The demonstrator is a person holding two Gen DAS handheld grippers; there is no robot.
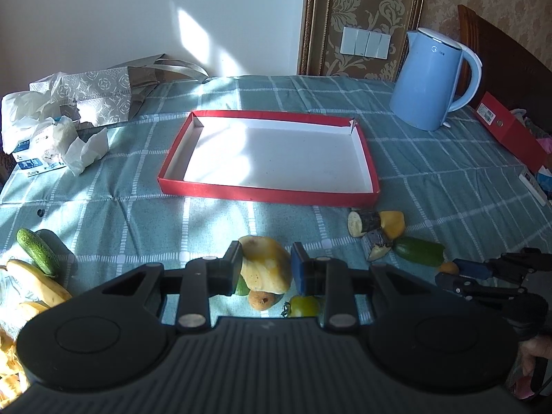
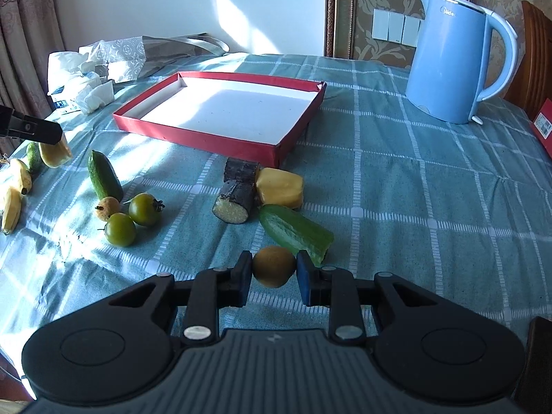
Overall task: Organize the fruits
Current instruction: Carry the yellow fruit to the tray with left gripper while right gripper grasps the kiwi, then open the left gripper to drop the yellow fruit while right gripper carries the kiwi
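Both grippers are loaded, each pinching one piece of produce.

Left gripper is clamping a yellow chunk between its pads. In the right wrist view the same chunk is hanging from the fingertip clear of the checked cloth, so it looks lifted, not resting.

Right gripper is pressing its pads on both sides of a small round brown fruit, gripped across the widest part, probably so it can't roll out. It's sitting just in front of the cut cucumber piece; I can't tell if the two are touching.

Red tray is sitting empty mid-surface, white floor bare. Reads as the drop target, since it's the only open container within reach of both hands.

Still loose on the cloth:
- two green tomatoes plus another small brown fruit, bunched together
- whole cucumber just behind them
- two dark cane segments beside another yellow chunk
- bananas at the far left edge

Blue kettle and tissue pack are standing well apart from the tray, not in the way.

Judgement: early stage, nothing sorted yet. Next call is carrying both pieces over the tray rim; near wall is low, so clearance looks easy.
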